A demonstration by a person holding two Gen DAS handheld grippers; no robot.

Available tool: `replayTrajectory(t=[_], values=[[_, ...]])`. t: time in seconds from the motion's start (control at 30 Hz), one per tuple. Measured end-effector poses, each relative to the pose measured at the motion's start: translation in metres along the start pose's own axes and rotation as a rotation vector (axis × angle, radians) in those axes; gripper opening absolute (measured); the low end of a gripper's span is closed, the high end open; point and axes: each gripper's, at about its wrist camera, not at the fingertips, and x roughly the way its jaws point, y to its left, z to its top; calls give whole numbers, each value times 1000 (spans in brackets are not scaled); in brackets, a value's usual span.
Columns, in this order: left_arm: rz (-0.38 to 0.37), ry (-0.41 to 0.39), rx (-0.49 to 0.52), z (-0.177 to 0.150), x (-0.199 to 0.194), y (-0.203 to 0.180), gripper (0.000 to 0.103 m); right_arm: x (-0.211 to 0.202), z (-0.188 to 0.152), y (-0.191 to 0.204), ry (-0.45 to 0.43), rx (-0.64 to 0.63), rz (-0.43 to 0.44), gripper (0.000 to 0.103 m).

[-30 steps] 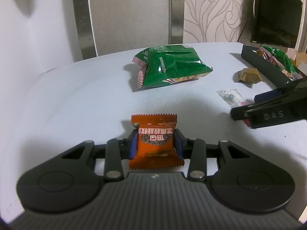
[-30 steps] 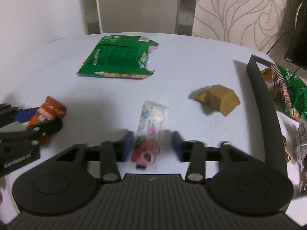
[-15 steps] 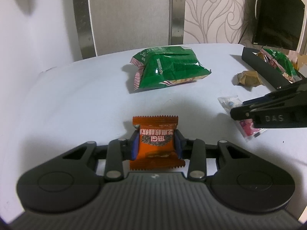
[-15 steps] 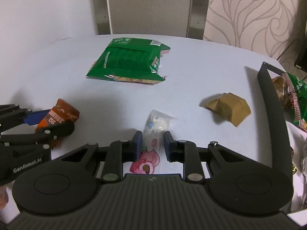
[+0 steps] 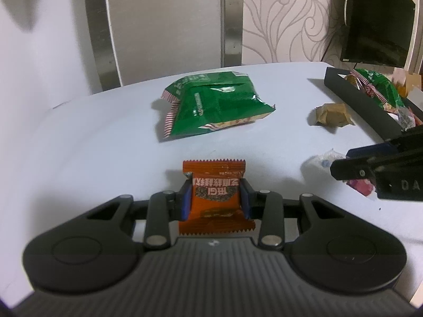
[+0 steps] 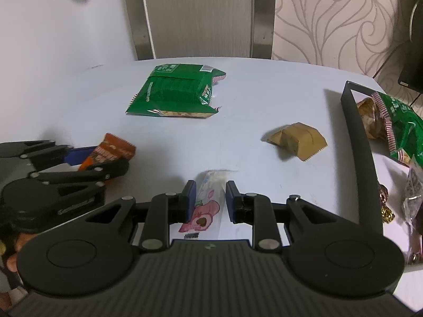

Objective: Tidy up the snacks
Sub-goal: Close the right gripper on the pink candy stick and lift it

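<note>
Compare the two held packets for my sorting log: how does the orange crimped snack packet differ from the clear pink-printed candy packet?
The orange crimped snack packet is opaque, squarish foil; the clear pink-printed candy packet is see-through and longer. The left gripper pinches the orange one on both sides, while the candy packet fills only part of the gap of the right gripper. Both are small sealed single snacks above the white table.

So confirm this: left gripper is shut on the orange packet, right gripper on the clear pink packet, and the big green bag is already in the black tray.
Not quite. The big green bag lies loose on the table, outside the black tray, as the right wrist view shows. The left gripper is shut on the orange packet and the right gripper on the clear pink packet, as stated.
</note>
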Motion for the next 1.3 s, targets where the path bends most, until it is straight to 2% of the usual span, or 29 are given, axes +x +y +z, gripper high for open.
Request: replayTrajectory(t=[0.3,0.53,0.67,0.73,0.8,0.9,0.93,0.97,1.0,1.03,1.07,1.3], values=[[-2,11,1,0,4,-10,39,-15,-10,-3,-8,8,16,28],[-23,33,-16,-8,-1,-3,41,-10,-19,-10,5,43,-10,30],[-19,31,4,-12,-4,-4,41,3,-19,-6,27,44,3,39],[-20,33,-3,-12,-5,-3,41,11,-19,-3,43,32,5,54],[-21,32,-2,-12,-5,-2,41,15,-20,5,46,-8,-6,83],[-22,31,-2,-13,-5,-2,41,19,-24,12,49,-60,-21,85],[-22,31,-1,-12,-5,-2,41,19,-23,11,55,-50,-17,85],[-23,30,-1,-12,-5,-2,41,19,-21,11,63,-55,-21,75],[-24,30,-3,-13,-6,-1,41,17,-19,10,58,-52,-24,44],[-23,30,-3,-13,-6,-2,41,15,-17,9,54,-51,-32,26],[-21,30,-3,-13,-6,-2,41,14,-15,9,59,-55,-35,22],[-24,31,-3,-11,-5,-2,41,3,-20,7,35,-52,-24,19]])
